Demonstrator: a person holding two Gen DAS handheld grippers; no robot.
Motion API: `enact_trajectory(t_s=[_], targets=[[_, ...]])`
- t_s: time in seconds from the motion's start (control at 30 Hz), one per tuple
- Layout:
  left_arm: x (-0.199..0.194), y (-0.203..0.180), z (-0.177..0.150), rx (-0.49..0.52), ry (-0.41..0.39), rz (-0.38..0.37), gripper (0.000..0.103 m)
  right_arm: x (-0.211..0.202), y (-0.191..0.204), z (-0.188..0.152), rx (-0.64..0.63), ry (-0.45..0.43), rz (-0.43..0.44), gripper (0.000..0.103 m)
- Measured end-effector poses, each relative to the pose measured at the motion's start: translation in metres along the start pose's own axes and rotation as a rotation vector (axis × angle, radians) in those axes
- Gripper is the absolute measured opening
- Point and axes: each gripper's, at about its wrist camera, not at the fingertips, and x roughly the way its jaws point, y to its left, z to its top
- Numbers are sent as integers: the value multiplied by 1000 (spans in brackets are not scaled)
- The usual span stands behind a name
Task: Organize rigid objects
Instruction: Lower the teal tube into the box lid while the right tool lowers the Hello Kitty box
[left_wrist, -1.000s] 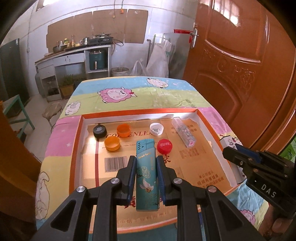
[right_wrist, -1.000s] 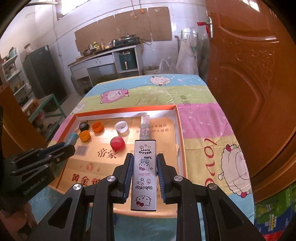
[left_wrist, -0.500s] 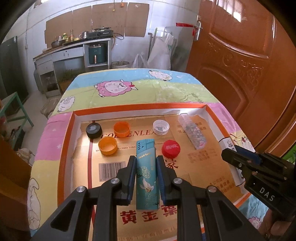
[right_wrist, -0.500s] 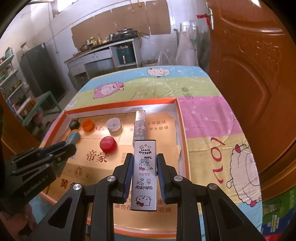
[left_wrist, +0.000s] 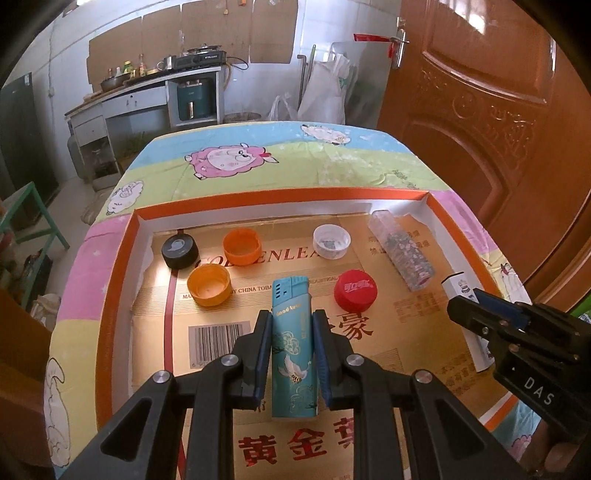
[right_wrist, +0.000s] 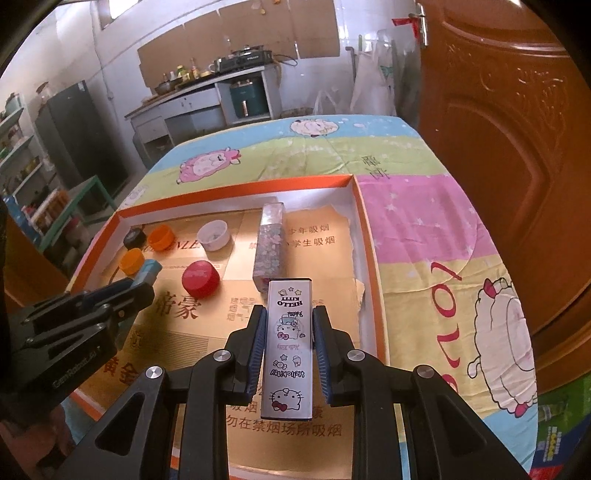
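My left gripper (left_wrist: 291, 325) is shut on a teal lighter (left_wrist: 293, 347), held above the gold cardboard floor of a shallow orange-rimmed tray (left_wrist: 118, 280). My right gripper (right_wrist: 290, 321) is shut on a white Hello Kitty lighter (right_wrist: 289, 343) over the tray's right part. On the tray floor lie a black cap (left_wrist: 180, 251), two orange caps (left_wrist: 242, 246) (left_wrist: 209, 285), a white cap (left_wrist: 331, 242), a red cap (left_wrist: 355, 294) and a clear patterned lighter (left_wrist: 402, 254). The right gripper also shows at the right edge of the left wrist view.
The tray rests on a table with a cartoon sheep cloth (left_wrist: 229, 162). A brown wooden door (left_wrist: 498, 110) stands close on the right. A kitchen counter (left_wrist: 147, 96) with a stove lies beyond the table; a green stool (left_wrist: 33, 218) is at the left.
Both grippers have sunk toward the tray and moved forward over it, each keeping its lighter. The caps and the clear lighter have stayed in place.
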Motion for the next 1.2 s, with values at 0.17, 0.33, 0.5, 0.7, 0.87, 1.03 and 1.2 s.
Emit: enact_trajectory(t_s=[0.17,0.33,0.5,0.7,0.87,1.03,1.2], targets=[[6,-1,-1,8,9,2,22,5,0,-2,-1,10,2,26],[10,-2,-2,14,12,11,22,9,2,-3,-11,16,0,26],[12,-3,-3,26,8,23,23,12,2,-3,-15,20,-7,26],[12,-5,-5,44,0,39,23,14,2,-4,-22,19,-13,26],[12,-3,-6,34,-4,40,23,18,2,-4,-43,13,-38,26],[12,-1,-5,21,-9,25,23,20,3,-3,-59,8,-55,27],[11,1,-6,18,-10,21,25,19,4,-4,-61,-1,-47,30]])
